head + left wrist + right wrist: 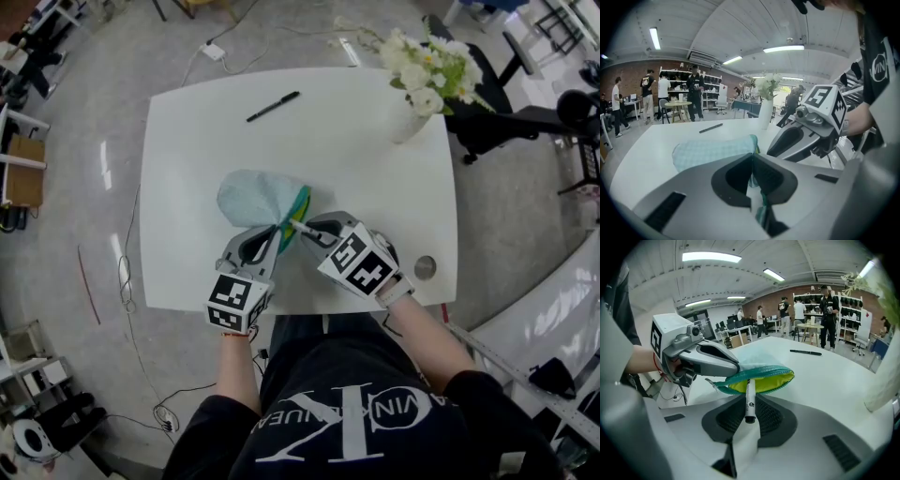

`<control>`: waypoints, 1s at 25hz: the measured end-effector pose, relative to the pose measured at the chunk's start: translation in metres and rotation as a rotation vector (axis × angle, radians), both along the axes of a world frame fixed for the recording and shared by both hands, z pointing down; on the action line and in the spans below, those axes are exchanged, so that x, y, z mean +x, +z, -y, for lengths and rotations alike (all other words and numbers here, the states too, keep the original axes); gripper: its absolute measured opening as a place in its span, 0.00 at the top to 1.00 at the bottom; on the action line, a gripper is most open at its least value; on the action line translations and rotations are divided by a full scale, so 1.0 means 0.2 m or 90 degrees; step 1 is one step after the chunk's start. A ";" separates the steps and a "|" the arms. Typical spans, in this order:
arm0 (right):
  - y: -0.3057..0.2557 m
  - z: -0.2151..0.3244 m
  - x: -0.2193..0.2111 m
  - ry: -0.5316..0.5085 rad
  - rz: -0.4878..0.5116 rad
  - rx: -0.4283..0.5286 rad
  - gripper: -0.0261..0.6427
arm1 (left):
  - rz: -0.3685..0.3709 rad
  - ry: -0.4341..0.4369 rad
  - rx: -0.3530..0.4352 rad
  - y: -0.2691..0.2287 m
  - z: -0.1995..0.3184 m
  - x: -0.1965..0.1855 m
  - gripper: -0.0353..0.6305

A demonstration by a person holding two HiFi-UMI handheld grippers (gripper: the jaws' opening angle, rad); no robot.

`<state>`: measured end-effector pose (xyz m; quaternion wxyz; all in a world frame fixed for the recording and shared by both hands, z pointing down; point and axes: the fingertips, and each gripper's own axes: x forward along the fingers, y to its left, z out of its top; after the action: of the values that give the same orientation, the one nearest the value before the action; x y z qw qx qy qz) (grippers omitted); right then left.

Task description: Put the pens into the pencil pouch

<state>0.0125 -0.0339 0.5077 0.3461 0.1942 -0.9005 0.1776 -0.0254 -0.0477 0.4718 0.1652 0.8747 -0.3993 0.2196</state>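
A pale blue pencil pouch point(255, 198) with a green zip edge and yellow lining lies near the table's front. My left gripper point(277, 232) is shut on the pouch's edge point(754, 174), holding its mouth point(761, 379) open. Between the jaws of my right gripper point(298, 227) is a white-barrelled pen point(749, 401), and the gripper is shut on it. The pen's tip points into the pouch mouth. A second, black pen point(273, 106) lies loose at the far side of the table, also seen as the black pen point(806, 352) in the right gripper view.
A white vase of flowers point(418, 91) stands at the table's back right corner. A round cable hole point(425, 268) sits near the front right edge of the white table point(375, 187). People, tables and shelves stand in the room behind point(656, 93).
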 end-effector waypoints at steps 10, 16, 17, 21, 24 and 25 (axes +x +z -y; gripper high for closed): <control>-0.04 0.08 -0.08 -0.011 -0.028 0.036 0.85 | -0.015 0.051 0.015 -0.04 -0.02 0.08 0.94; -0.06 0.12 -0.07 0.019 0.010 0.048 0.82 | -0.030 0.024 0.036 -0.08 0.03 0.05 0.94; -0.07 0.12 -0.06 0.025 0.019 0.044 0.80 | -0.030 0.018 0.037 -0.08 0.04 0.04 0.94; -0.08 0.10 -0.02 0.038 0.035 0.035 0.78 | -0.029 0.006 0.036 -0.08 0.05 0.02 0.94; -0.07 0.10 0.01 0.043 0.031 0.034 0.82 | -0.027 -0.002 0.037 -0.08 0.06 0.01 0.94; -0.06 0.10 0.02 0.043 0.031 0.033 0.83 | -0.027 -0.004 0.038 -0.08 0.06 0.00 0.94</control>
<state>0.0163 -0.0532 0.4949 0.3128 0.2292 -0.9058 0.1709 -0.0249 -0.0599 0.4553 0.1484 0.8824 -0.4045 0.1887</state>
